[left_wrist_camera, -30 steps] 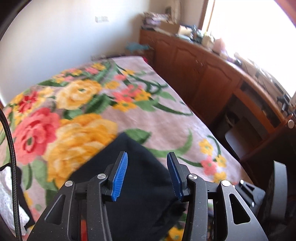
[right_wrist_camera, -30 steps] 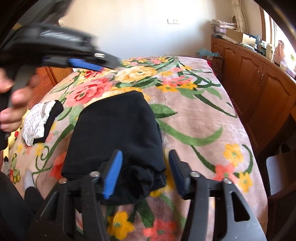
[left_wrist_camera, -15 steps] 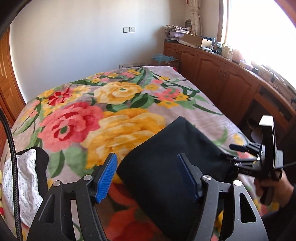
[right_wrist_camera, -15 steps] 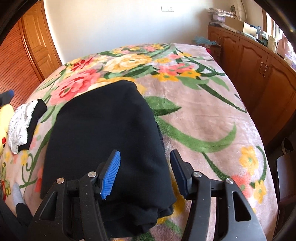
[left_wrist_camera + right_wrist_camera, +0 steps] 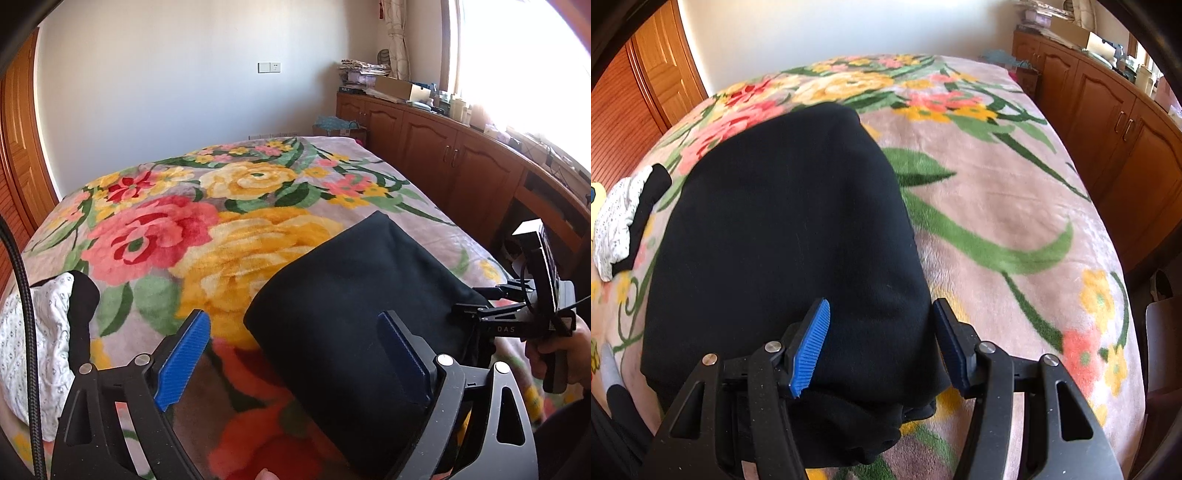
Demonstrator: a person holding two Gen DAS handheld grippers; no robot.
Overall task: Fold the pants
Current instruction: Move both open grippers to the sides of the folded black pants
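Observation:
Black pants (image 5: 362, 295) lie folded into a thick rectangle on the floral bedspread (image 5: 229, 221); they also show in the right wrist view (image 5: 790, 236). My left gripper (image 5: 295, 354) is open wide, hovering over the pants' near left corner, holding nothing. My right gripper (image 5: 882, 343) is open, its fingers straddling the pants' near right edge just above the cloth. The right gripper also shows at the right of the left wrist view (image 5: 480, 314), at the pants' far corner.
A white patterned garment with a black piece (image 5: 48, 332) lies at the bed's left edge, also in the right wrist view (image 5: 624, 218). Wooden cabinets (image 5: 443, 155) run along the right wall. A wooden door (image 5: 653, 70) stands left. A black cable (image 5: 22, 295) hangs near left.
My left gripper has swung left and opened wider, now facing down the bed. My right gripper has moved closer over the pants' near edge. The pants lie still.

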